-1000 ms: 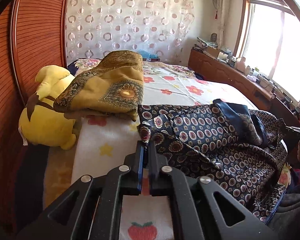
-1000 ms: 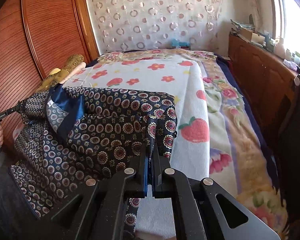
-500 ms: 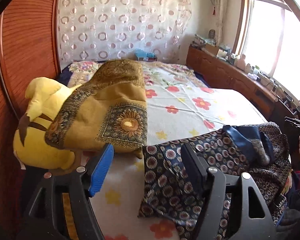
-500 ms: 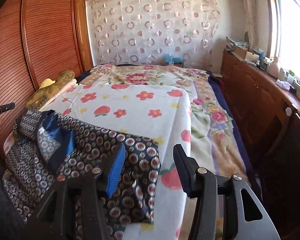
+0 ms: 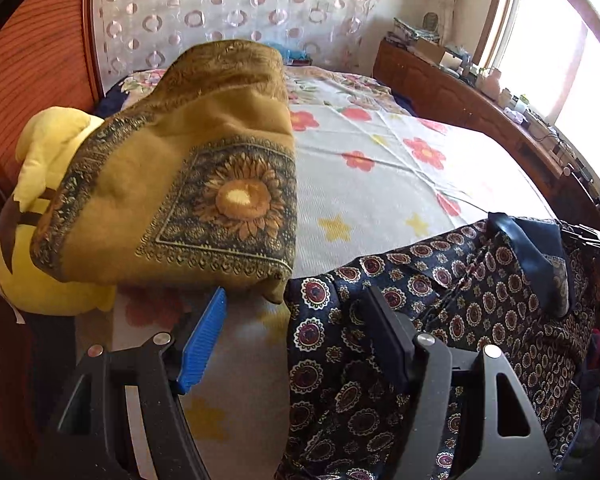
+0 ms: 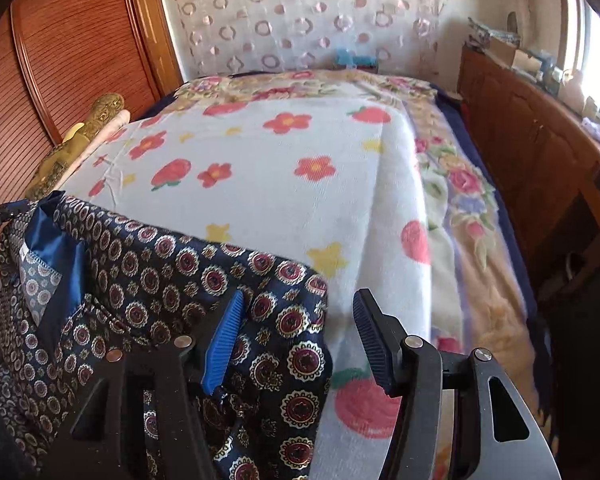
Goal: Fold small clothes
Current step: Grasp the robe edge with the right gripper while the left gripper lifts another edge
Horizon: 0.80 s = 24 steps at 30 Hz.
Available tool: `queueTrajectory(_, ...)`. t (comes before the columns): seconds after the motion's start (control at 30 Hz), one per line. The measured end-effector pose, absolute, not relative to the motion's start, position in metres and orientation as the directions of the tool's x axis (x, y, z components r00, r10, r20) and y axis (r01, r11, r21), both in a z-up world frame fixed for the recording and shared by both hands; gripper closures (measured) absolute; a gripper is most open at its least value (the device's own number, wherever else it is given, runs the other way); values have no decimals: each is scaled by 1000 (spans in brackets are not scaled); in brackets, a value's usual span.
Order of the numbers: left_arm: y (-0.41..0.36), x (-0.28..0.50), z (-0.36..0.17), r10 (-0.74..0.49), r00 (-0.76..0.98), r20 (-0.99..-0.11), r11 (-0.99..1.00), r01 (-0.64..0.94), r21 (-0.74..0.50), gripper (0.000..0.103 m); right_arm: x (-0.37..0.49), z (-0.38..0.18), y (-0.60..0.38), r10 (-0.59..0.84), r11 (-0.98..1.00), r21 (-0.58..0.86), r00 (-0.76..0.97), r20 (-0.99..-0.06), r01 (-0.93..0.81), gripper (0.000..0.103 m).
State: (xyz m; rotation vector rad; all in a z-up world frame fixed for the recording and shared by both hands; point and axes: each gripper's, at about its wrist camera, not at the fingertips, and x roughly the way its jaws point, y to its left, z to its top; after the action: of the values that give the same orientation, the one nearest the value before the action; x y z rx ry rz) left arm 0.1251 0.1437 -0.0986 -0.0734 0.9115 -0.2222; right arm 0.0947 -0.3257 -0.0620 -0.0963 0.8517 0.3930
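Garment [image 5: 440, 320] at bed [image 5: 380, 184] near edge | left gripper [image 5: 296, 340], right gripper [image 6: 300, 344] spread, just opened, gripping nothing | fold dropped | next: regrip

Two close, downward-tilted wrist views from the bed's [image 5: 380, 184] foot, shared patterned garment [image 6: 148, 280].

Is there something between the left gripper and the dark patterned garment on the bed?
Nothing visible. The left gripper is open, and the edge of the dark patterned garment already lies between its jaws. The folded mustard cloth sits beyond, off to the side.
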Motion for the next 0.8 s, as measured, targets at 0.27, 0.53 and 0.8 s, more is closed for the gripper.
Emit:
queueTrajectory(0.27,134,123,-106,-270,559,-784,961,205,-184,61,98,-58,-314,345,884,61,559,-754,-463,70)
queueTrajectory(0.53,121,81,-55,-300,683,-665,952,258,-164,98,69,-27,-296,373,855,-3,620,-691,-518,96)
queueTrajectory(0.8,130,37,60,-254,875,-412,967,228,-112,99,18,83,-279,414,849,-108,778,-473,-517,97)
